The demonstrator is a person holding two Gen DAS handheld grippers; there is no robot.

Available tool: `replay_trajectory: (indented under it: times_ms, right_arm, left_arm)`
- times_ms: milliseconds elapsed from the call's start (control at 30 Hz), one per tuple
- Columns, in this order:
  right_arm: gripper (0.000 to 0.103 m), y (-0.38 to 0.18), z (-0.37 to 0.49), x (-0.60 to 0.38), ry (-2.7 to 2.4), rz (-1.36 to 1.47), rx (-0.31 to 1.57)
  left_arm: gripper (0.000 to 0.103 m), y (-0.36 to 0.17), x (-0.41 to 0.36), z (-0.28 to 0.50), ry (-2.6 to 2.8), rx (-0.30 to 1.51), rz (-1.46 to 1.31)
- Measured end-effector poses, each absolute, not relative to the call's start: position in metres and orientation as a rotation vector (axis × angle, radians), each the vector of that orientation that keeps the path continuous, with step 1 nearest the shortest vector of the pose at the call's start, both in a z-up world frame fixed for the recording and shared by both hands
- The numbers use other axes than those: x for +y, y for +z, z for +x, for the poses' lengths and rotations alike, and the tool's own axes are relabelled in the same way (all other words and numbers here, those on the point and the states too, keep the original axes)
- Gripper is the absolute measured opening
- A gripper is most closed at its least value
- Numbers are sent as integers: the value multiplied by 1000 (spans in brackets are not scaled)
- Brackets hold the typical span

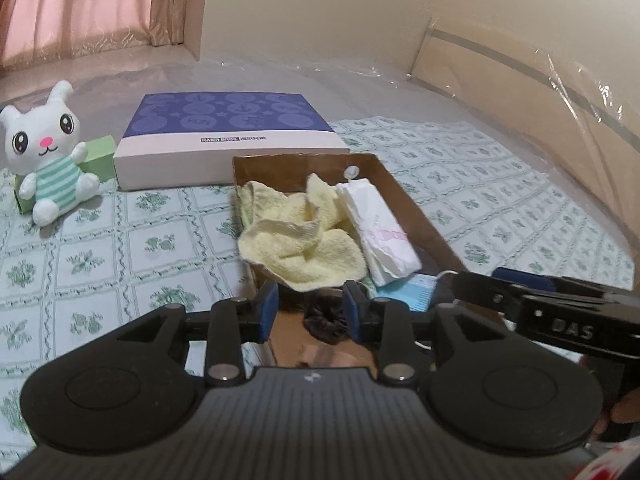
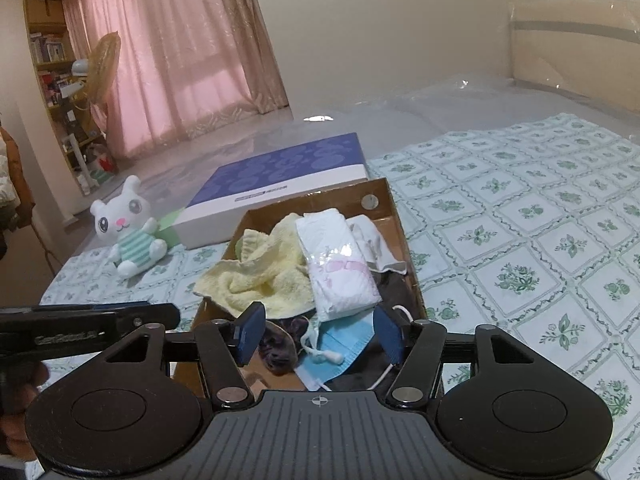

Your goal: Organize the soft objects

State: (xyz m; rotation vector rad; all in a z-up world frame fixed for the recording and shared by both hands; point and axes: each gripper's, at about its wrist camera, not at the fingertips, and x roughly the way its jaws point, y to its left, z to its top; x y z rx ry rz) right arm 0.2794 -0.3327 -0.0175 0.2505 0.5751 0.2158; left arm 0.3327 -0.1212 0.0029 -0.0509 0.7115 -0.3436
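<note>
Left claw (image 1: 310, 312) narrow gap, empty, over near end of cardboard box (image 1: 404, 196) on bed. Right claw (image 2: 318, 334) wide, empty, above blue mask (image 2: 340, 348). Yellow towel (image 1: 296, 236), white pack (image 1: 380, 224) inside box. Plush bunny (image 1: 48, 152) well apart, left.

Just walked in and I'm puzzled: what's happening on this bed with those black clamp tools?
A person is tidying soft things into a brown cardboard box on the bed, holding one tool in each hand. Both the left gripper and right gripper hover at the box's near end with jaws open, holding nothing. A yellow towel, a white packet and a blue face mask already lie inside. The plush bunny sits outside.
</note>
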Motion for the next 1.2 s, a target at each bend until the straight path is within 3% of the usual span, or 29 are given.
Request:
replay_trajectory:
  times_ms: [333, 367, 467, 500, 1200]
  right_arm:
    - [60, -33, 313, -344, 161, 240, 604]
    - [60, -35, 315, -345, 157, 242, 606]
    - [60, -42, 321, -350, 146, 248, 612]
    - [60, -44, 323, -352, 143, 248, 615]
    - [60, -48, 333, -356, 127, 247, 626]
  left_arm:
    - [30, -35, -112, 392, -267, 745, -58]
    - [28, -37, -111, 395, -267, 743, -65]
    - [9, -39, -111, 400, -273, 725, -73]
    - [8, -39, -113, 400, -275, 719, -67]
    - [7, -65, -162, 430, -261, 835, 51]
